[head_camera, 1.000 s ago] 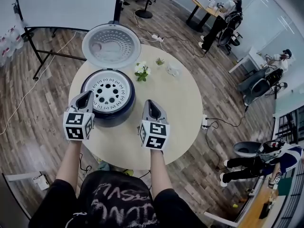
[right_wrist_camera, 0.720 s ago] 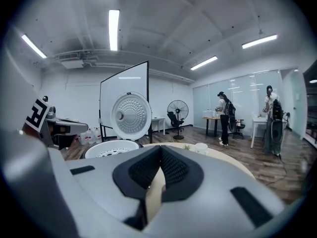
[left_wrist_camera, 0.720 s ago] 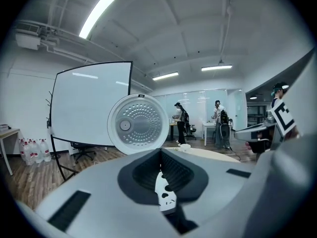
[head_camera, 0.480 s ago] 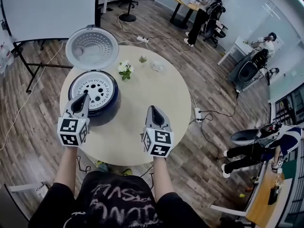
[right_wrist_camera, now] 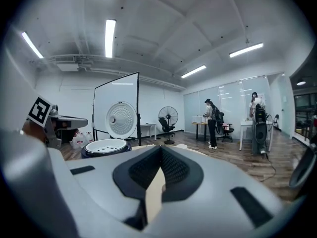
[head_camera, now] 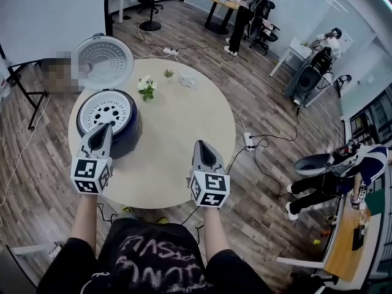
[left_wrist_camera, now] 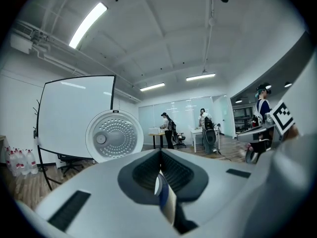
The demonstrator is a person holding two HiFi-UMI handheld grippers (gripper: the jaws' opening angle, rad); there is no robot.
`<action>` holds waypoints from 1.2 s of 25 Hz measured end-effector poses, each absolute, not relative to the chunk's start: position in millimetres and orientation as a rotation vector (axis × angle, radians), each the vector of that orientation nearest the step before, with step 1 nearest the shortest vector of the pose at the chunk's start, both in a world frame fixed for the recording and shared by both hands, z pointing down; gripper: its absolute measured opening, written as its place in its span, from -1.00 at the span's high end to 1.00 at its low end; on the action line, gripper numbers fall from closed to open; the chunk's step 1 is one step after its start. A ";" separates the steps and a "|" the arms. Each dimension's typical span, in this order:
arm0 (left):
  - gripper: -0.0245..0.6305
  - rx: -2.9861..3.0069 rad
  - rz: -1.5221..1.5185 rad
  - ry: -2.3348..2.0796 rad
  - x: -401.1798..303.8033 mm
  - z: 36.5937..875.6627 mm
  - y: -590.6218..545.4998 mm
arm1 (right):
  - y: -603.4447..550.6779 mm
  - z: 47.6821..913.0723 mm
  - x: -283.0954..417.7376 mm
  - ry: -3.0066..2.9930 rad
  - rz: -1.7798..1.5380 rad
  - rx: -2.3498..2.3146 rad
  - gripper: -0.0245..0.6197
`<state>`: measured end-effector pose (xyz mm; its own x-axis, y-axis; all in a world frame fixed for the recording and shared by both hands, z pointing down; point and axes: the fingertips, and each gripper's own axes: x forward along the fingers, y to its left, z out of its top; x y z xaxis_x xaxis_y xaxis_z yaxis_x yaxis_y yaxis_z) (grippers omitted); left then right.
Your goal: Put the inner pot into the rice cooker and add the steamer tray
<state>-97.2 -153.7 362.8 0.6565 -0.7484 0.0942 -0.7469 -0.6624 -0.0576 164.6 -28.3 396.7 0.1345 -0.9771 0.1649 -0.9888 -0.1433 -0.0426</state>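
Here the rice cooker (head_camera: 130,135) stands on the left part of the round table (head_camera: 184,133), its lid (head_camera: 103,55) swung open and upright behind it. The white steamer tray (head_camera: 110,109), pierced with round holes, sits in the cooker's mouth; whether the inner pot lies beneath it cannot be told, since the tray covers the opening. The left tool (head_camera: 104,129) is held at the cooker's near side, its tip over the near rim as seen from above, though touching or not is hard to judge from that angle. Its jaws are pressed together with nothing between them, as the left gripper view shows, with the lid standing beyond. The right tool (head_camera: 203,146) is to the right of the cooker and well apart from it, over bare table; its jaws are likewise closed and empty. Beyond the cooker, to its right, stand white flowers (head_camera: 146,86), a small green plant (head_camera: 168,73) and a small clear thing (head_camera: 185,81).
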 end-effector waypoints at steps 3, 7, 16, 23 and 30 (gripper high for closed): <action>0.89 -2.830 -0.154 1.258 -91.0 358.9 -142.8 | -14.5 395.9 174.0 -1.992 0.215 2.329 0.91; 0.89 -2.830 -0.139 1.238 -89.2 360.4 -133.5 | -2.7 396.6 178.2 -1.994 0.176 2.349 0.91; 0.89 -2.837 -0.110 1.222 -96.0 360.0 -123.2 | 17.0 401.3 174.7 -2.013 0.173 2.353 0.91; 0.89 -2.848 -0.094 1.236 -102.5 365.8 -124.0 | 23.5 407.7 175.5 -2.008 0.186 2.350 0.91; 0.89 -2.856 -0.078 1.221 -102.9 366.1 -125.7 | 19.9 406.2 176.0 -2.012 0.178 2.346 0.91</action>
